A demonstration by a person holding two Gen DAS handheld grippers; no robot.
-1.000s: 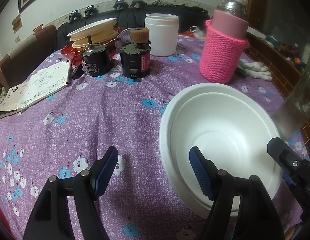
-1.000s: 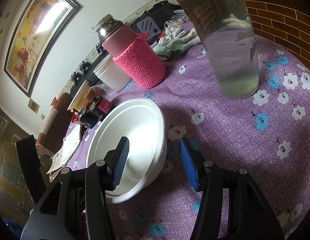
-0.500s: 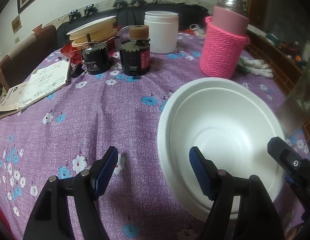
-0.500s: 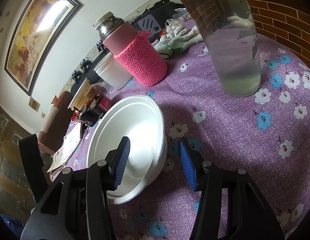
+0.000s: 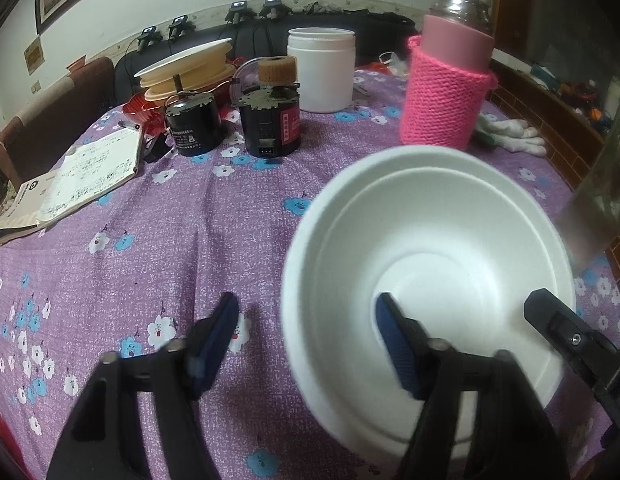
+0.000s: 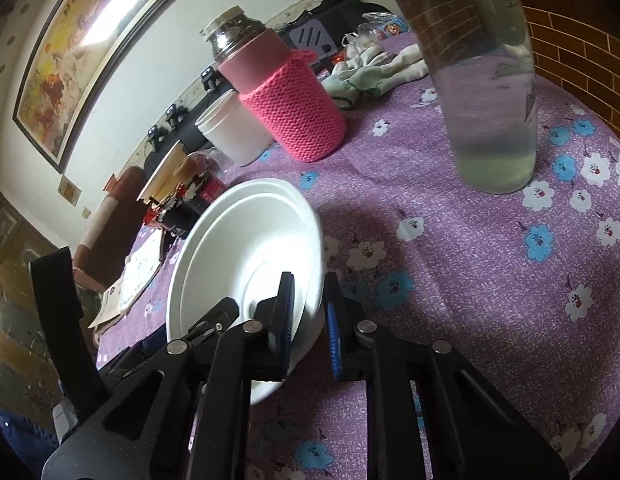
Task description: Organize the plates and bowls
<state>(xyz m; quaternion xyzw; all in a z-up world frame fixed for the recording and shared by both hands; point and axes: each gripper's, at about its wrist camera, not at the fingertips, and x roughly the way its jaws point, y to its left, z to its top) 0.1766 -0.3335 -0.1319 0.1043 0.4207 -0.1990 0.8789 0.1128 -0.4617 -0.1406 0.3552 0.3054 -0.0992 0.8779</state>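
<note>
The table (image 5: 149, 240), under a purple flowered cloth, fills both views. On it, at about 4 o'clock in the left wrist view, sits the white bowl (image 5: 430, 240), a second rim line showing just inside its edge, so it may be two nested bowls. A tall clear bottle (image 6: 482, 80) stands at 1 o'clock in the right wrist view, well apart from the bowl. A pink knitted flask (image 5: 446, 92) stands at 1 o'clock in the left view, with a white jar (image 5: 321, 72) just beside it at 12. Two dark motors (image 5: 269, 120) sit at 11 o'clock.

The right gripper (image 6: 310, 316) has its jaws clenched on the bowl's near wall, one pad inside and one outside. The left gripper (image 5: 305, 340) has its jaws released, spread across the bowl's left rim, not pinching it.
</note>
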